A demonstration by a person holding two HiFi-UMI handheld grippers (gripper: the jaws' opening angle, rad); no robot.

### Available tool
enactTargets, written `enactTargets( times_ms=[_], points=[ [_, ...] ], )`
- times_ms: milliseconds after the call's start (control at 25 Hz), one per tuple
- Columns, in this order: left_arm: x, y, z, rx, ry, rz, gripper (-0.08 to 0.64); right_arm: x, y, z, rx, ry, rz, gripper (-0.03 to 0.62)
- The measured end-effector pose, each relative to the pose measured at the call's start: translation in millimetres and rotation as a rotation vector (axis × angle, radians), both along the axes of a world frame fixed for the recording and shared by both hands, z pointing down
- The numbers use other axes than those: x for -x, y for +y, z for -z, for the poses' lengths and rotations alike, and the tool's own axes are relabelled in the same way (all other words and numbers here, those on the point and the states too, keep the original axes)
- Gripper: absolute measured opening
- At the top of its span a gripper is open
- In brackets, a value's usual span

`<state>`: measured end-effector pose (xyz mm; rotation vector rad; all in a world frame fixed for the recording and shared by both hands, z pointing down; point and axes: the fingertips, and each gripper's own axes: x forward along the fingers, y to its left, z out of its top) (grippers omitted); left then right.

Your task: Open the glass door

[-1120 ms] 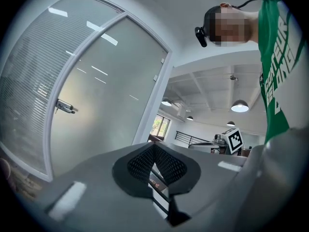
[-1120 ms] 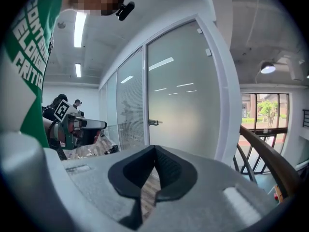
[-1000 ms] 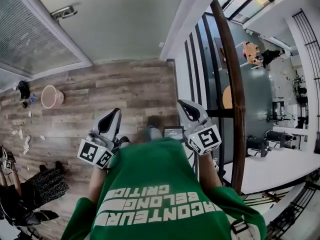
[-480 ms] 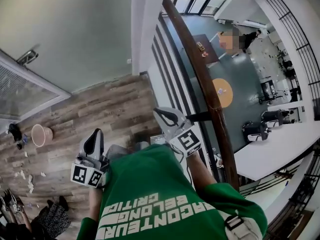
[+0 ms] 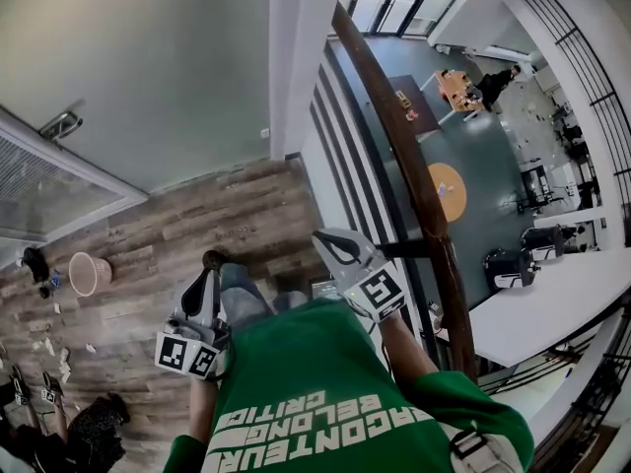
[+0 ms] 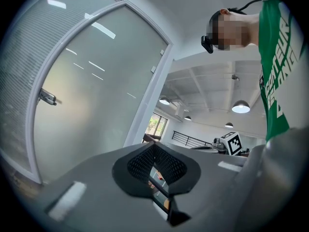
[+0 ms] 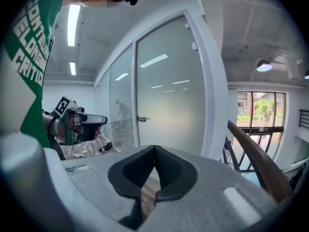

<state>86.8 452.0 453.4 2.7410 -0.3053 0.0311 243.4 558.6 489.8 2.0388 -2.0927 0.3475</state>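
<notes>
The frosted glass door (image 5: 168, 77) stands shut in its white frame, far ahead of me across the wooden floor. Its metal lever handle (image 5: 61, 124) sits at the door's left edge, and shows as handle (image 6: 47, 98) and handle (image 7: 141, 119) in the two gripper views. My left gripper (image 5: 209, 266) is held level in front of my chest, jaws together with nothing between them. My right gripper (image 5: 331, 240) is to its right, tilted a little downward, also shut and empty. Both are well short of the door. The left gripper (image 7: 77, 122) also shows in the right gripper view.
A brown wooden handrail (image 5: 414, 166) on black balusters runs along my right, with a drop to a lower floor beyond. A white pillar (image 5: 296, 57) borders the door on the right. A pink waste basket (image 5: 87, 272), paper scraps and a person (image 5: 59, 432) are at the left.
The head view has swung, so the door handle now sits further left and the railing more central. Both grippers shifted slightly across the floor area and stayed shut.
</notes>
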Motion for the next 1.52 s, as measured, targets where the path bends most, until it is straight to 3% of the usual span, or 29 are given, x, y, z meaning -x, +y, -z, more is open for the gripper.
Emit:
enactTargets(
  times_ms=[280,440,1040,1280,1520],
  points=[
    [0,-34,3,0.013,0.035,0.036,0.017,-6,-32,7,0.022,0.025,0.035,-0.008],
    [11,-78,5,0.021,0.052,0.122,0.017,-4,-89,7,0.037,0.027,0.146,-0.008],
    [129,-243,8,0.001,0.077,0.446,0.017,72,-334,18,0.007,0.073,0.486,-0.008],
    [177,-279,7,0.007,0.073,0.586,0.017,121,-402,10,0.029,0.071,0.630,-0.008],
    [222,-309,-8,0.048,0.015,0.729,0.017,162,-449,11,0.024,0.088,0.729,-0.008]
  ],
)
